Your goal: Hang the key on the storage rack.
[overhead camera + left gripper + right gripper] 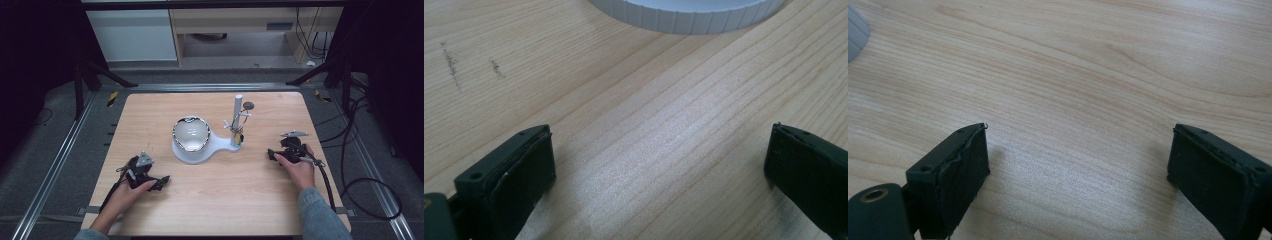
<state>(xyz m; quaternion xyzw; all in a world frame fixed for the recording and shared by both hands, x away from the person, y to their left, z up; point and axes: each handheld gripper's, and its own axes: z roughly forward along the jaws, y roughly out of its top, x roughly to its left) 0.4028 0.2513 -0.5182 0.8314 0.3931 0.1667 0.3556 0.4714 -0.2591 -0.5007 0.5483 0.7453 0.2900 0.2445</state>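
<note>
High view puts the thing nearest your tools in the middle of the tabletop [150,115]: a white base [197,152] carrying a shiny round bowl [190,133], with a slim upright post [237,117] rising from the base's right lobe and small clips and wires hanging off it. Both your grippers rest on the wood, well apart from it.

The risks, as I judge them: the post looks top-heavy and thin, so a sideways approach with your right gripper [271,153] could snag the wires or tip the stand. The bowl's surface is reflective and curved; the fingers could slip off it and shove the base across the wood.

Your left gripper [162,181] lies low at the near left, pointing right, your hand wrapped around its body. In the left gripper view its fingers [519,172] stand wide apart over bare wood, with the base's ribbed rim just ahead. Your right gripper points left toward the stand; in the right gripper view its fingers [955,175] are likewise spread wide, holding nothing.
</note>
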